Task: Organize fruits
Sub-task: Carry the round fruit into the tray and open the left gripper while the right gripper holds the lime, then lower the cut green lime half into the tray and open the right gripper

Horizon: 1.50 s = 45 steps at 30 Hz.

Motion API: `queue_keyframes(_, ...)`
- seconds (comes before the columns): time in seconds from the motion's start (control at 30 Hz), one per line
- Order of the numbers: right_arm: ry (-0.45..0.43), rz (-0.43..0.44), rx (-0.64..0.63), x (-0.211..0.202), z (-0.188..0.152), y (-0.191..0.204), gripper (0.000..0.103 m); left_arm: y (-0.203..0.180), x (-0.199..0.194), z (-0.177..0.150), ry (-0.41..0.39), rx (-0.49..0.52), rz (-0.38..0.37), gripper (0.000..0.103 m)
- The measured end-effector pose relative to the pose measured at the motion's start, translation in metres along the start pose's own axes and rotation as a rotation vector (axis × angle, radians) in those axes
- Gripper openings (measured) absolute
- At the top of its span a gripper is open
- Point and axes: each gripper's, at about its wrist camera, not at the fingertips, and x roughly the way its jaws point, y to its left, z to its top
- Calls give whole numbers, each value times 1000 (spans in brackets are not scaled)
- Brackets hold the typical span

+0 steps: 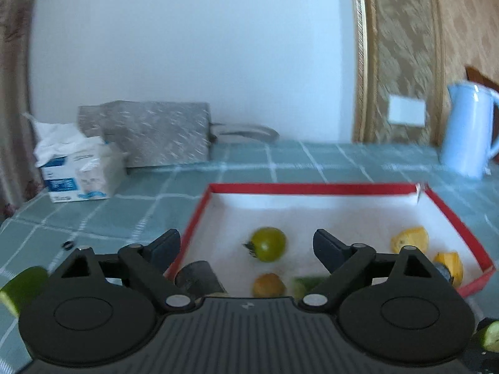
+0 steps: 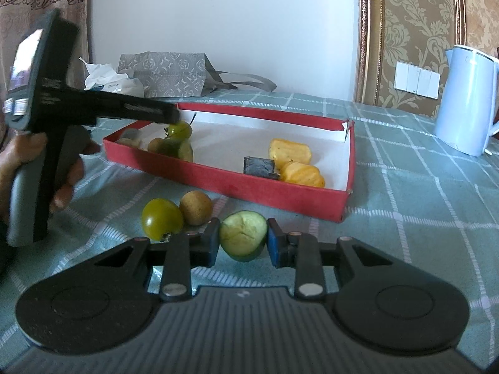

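Note:
A red box with a white inside [image 2: 280,191] [image 1: 349,188] lies on the checked cloth. In it are a green tomato [image 1: 268,243] [image 2: 179,129], a brown fruit [image 1: 268,285], two yellow pineapple pieces [image 2: 290,151] [image 1: 410,239] and a dark block [image 2: 259,165]. My left gripper [image 1: 246,251] is open and empty above the box's near left part; it also shows in the right wrist view [image 2: 170,115]. My right gripper [image 2: 242,238] is shut on a green fruit half [image 2: 243,233] just above the cloth in front of the box. A green tomato [image 2: 161,218] and a brown fruit [image 2: 196,207] lie beside it.
A white kettle [image 2: 464,99] [image 1: 467,127] stands at the right. A grey patterned bag [image 2: 165,73] and a tissue pack [image 1: 78,168] sit at the back left. Green fruit pieces [image 1: 23,286] lie on the cloth at the left wrist view's lower corners.

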Motion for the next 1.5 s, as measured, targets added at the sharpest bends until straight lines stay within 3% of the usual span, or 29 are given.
queue_keyframes(0.1,-2,0,2,0,0,0,29,10,-14,-5,-23,-60,8,93)
queue_keyframes(0.3,-17,-2,15,-2,0,-2,29,17,-45,-14,-56,-76,2,93)
queue_keyframes(0.6,-48,-12,25,-8,-1,-5,29,13,-67,-39,1,-22,-27,94)
queue_keyframes(0.8,-77,-41,28,-15,-1,-5,29,19,-67,-41,24,-57,-42,94)
queue_keyframes(1.0,-126,-37,-24,-18,32,1,29,19,-61,-42,60,-56,-51,94)
queue_keyframes(1.23,-76,-37,-93,35,82,14,29,18,-55,-44,101,-45,-49,94)
queue_keyframes(1.5,13,-50,-78,94,90,14,29,19,-48,-45,133,-49,-45,94)
